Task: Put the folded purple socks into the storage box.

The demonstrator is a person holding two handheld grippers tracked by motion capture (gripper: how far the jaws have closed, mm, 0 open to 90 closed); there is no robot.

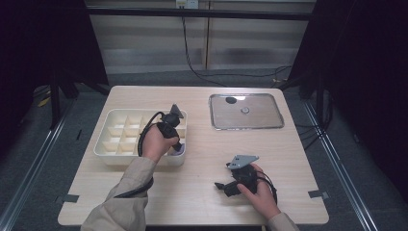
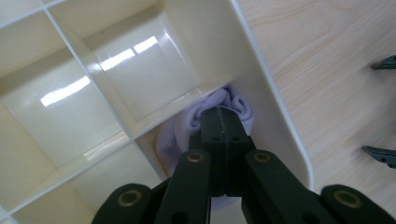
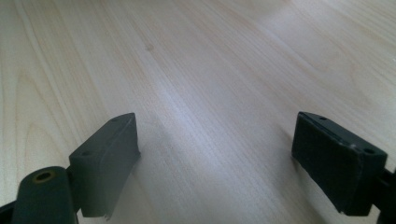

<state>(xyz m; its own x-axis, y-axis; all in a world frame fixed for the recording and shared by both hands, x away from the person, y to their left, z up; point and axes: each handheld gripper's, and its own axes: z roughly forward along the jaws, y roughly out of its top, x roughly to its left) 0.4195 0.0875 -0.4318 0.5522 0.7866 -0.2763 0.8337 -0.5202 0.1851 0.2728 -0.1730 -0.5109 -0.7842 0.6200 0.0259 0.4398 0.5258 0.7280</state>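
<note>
Resting low on the near right of the table [image 1: 202, 202], the right gripper [image 1: 222, 186] lies with its jaws spread wide over bare wood, grasping nothing; it seems parked while the other hand works. Farther left, the left gripper [image 2: 223, 122] reaches down into the near right corner compartment of the cream divided tray [image 1: 103, 144], jaws clenched on a lilac cloth [image 2: 236, 105], probably to tuck it in there. A steel tray [image 1: 269, 120] sits far right.
</note>
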